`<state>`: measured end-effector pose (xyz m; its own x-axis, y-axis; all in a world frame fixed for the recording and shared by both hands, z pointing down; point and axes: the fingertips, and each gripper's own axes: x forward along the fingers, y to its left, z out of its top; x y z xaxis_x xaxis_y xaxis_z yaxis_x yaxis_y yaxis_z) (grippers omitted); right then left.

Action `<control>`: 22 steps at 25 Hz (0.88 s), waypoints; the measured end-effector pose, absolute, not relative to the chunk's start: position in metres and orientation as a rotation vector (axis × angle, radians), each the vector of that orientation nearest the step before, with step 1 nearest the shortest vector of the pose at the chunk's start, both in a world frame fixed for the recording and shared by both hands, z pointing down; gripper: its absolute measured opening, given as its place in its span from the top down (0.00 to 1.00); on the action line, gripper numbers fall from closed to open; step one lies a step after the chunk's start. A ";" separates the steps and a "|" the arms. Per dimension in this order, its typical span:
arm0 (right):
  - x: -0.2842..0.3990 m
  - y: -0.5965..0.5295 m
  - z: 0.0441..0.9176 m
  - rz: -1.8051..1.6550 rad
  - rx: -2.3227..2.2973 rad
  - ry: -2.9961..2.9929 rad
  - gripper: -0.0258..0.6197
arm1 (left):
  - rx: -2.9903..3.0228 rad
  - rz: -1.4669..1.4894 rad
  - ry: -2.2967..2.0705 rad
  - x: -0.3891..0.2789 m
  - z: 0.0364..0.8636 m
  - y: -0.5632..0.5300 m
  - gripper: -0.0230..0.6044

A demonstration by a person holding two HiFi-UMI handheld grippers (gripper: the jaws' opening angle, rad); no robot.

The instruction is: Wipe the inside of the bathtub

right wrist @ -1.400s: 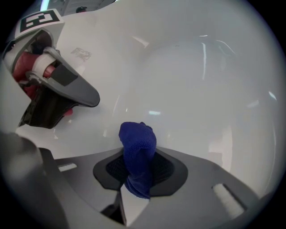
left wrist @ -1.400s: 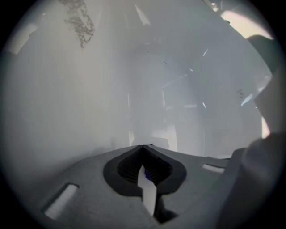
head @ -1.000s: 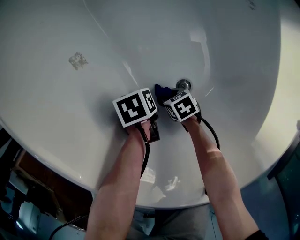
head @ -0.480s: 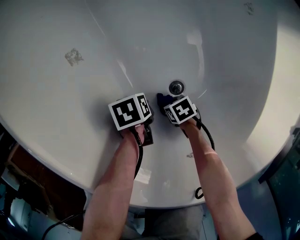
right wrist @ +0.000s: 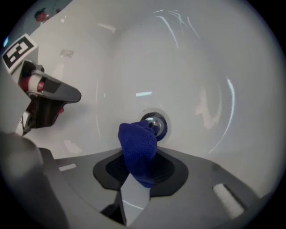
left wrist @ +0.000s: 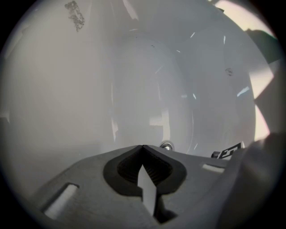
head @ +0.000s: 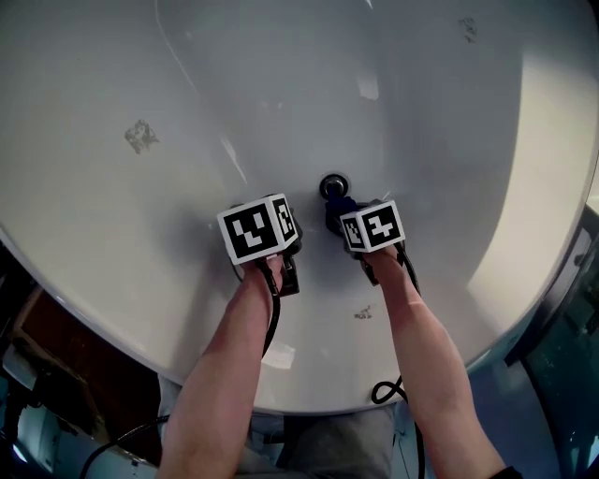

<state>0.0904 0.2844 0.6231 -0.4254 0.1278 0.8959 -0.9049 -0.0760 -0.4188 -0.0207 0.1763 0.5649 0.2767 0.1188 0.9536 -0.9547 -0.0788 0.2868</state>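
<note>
I look down into a white bathtub [head: 440,122] with a chrome drain [head: 334,185] at its bottom. My right gripper [right wrist: 138,172] is shut on a blue cloth [right wrist: 138,150], whose bunched end pokes out just short of the drain [right wrist: 154,124]. In the head view the blue cloth [head: 337,208] shows between the drain and the right gripper's marker cube [head: 372,225]. My left gripper [left wrist: 143,167] is shut with nothing in it and hovers over the tub floor beside the right one; its marker cube [head: 259,228] is left of the drain.
A grey smudge [head: 140,137] marks the tub's left wall, and a smaller one [head: 467,28] sits on the far right wall. The tub rim [head: 281,398] runs close in front of the person. Dark floor and cables lie outside the rim at lower left and right.
The view has shifted, so both grippers sit lower in frame. The right gripper with the cloth has drawn back slightly from the drain toward the near side; the drain is now uncovered.
</note>
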 end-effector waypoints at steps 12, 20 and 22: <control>0.072 0.095 0.556 1.506 1.059 -1.724 0.80 | 1.384 0.924 -0.944 -0.031 0.521 0.054 0.96; 0.036 -0.062 0.533 1.303 1.005 -1.875 0.80 | 1.419 0.818 -0.989 -0.042 0.502 -0.032 0.96; 0.033 -0.089 0.537 1.254 0.986 -1.888 0.80 | 1.414 0.786 -1.001 -0.042 0.504 -0.051 0.96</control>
<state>0.0327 -0.0893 0.5373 -0.4999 -0.2285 0.8354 -0.8586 0.2574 -0.4434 -0.0418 -0.0513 0.5038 0.4067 -0.1284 0.9045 -0.9090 0.0413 0.4146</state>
